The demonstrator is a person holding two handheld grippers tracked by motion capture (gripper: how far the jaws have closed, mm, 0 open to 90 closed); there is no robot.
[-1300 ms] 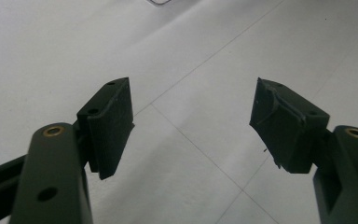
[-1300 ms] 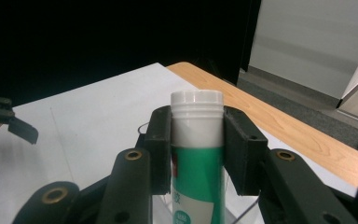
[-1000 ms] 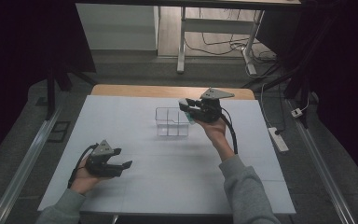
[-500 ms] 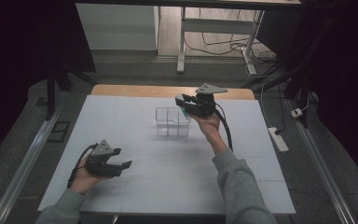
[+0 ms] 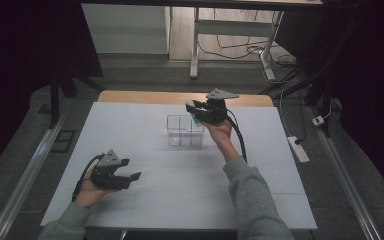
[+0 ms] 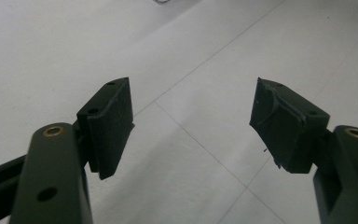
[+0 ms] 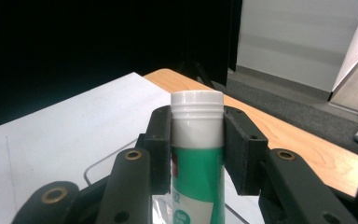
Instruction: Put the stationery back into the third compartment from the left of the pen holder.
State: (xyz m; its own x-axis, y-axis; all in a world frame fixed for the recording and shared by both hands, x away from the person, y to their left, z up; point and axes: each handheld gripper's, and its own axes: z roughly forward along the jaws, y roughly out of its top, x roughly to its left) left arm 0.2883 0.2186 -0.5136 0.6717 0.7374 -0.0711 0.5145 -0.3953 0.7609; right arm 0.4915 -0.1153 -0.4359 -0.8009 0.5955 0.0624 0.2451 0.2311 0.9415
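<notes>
Green-and-white tube [image 7: 196, 154] clamped in right gripper [image 5: 196, 113], above far right corner of clear divided box [image 5: 185, 131]. Not yet lowered inside. Left gripper [image 5: 132, 176] spread wide, empty, near table [image 5: 260, 200] front.

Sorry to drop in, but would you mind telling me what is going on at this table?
A person holds a gripper in each hand over a white table. The right gripper is shut on a green and white tube with a white cap, held above the far right of a clear box in the middle of the table. The left gripper is open, with nothing between its jaws, low over the table near the person.
</notes>
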